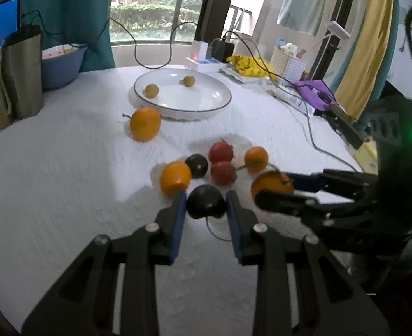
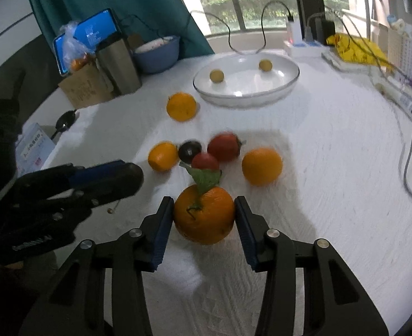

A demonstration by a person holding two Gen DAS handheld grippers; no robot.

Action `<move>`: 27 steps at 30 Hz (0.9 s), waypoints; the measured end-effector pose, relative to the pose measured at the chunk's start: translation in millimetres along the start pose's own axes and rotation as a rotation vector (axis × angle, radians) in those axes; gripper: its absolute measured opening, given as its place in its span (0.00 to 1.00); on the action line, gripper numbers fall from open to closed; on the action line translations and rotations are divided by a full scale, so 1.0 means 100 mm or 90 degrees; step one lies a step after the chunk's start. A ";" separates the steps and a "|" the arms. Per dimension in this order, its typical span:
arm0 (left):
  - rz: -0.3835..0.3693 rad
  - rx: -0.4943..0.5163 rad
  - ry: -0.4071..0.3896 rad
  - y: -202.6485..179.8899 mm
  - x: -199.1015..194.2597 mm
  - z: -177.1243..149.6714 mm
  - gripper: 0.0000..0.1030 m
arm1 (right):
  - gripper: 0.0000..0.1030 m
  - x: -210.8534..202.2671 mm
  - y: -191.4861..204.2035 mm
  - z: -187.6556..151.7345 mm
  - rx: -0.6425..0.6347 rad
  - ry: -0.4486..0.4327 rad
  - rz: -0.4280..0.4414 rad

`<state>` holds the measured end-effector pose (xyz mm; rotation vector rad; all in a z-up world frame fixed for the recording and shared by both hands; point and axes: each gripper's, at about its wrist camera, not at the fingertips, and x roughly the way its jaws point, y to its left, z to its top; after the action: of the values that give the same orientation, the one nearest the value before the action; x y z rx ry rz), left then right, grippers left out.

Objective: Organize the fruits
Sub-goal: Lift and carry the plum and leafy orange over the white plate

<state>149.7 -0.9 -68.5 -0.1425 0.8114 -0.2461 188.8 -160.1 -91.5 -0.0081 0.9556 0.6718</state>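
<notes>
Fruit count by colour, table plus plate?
Orange: 5, one between the right gripper fingers
Red: 2
Dark: 2, one between the left gripper fingers
Yellow-green: 2, both in the plate
Total: 11

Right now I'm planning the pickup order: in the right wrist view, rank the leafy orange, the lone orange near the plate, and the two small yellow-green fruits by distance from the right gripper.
1. Leafy orange: between the right gripper fingers.
2. Lone orange: mid-table, left of the plate.
3. Two small yellow-green fruits: in the plate; too close to rank.
</notes>
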 end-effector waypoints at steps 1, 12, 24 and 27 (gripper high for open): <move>0.001 0.001 -0.002 0.00 0.00 0.02 0.29 | 0.45 -0.03 0.00 0.04 -0.003 -0.006 0.000; 0.013 0.016 -0.024 0.03 0.07 0.32 0.29 | 0.46 -0.13 -0.08 0.44 -0.022 -0.052 -0.002; 0.021 0.035 -0.040 0.12 0.26 0.70 0.29 | 0.46 -0.04 -0.26 0.89 -0.041 -0.072 -0.008; 0.022 0.038 -0.044 0.16 0.31 0.79 0.29 | 0.46 0.02 -0.30 1.00 -0.043 -0.075 -0.011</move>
<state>231.0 8.8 -39.7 -0.0800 0.7363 -0.2319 280.7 -154.2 -41.8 -0.0353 0.8188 0.6813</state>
